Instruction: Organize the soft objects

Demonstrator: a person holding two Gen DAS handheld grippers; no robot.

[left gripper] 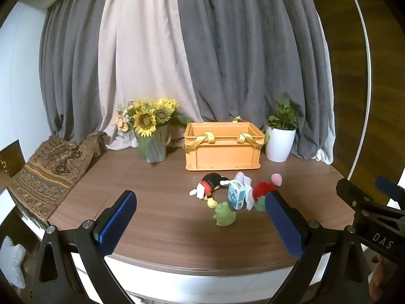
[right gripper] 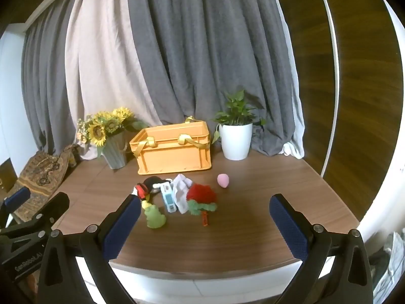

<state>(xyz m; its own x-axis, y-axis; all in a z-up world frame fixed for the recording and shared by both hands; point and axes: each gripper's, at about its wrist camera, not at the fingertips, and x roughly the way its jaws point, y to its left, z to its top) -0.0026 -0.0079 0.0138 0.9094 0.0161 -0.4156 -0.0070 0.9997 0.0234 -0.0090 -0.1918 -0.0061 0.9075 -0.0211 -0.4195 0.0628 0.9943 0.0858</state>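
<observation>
Nearest the lens, the left tool (left gripper: 200, 217) and right tool (right gripper: 205, 217) both hang over the desk's (right gripper: 253, 228) front edge with pads wide apart, holding nothing, likely poised for a first pick. In front of the orange crate (right gripper: 174, 152), left to right, lie a mouse doll (right gripper: 146, 188), a green frog (right gripper: 155, 218), a small carton (right gripper: 169, 198), a white sock (right gripper: 181, 192), a red plush (right gripper: 201, 193) and a pink ball (right gripper: 223, 180). The toys sit bunched close before the crate, presumably because it is where they go; it looks empty, though its floor is hidden.
</observation>
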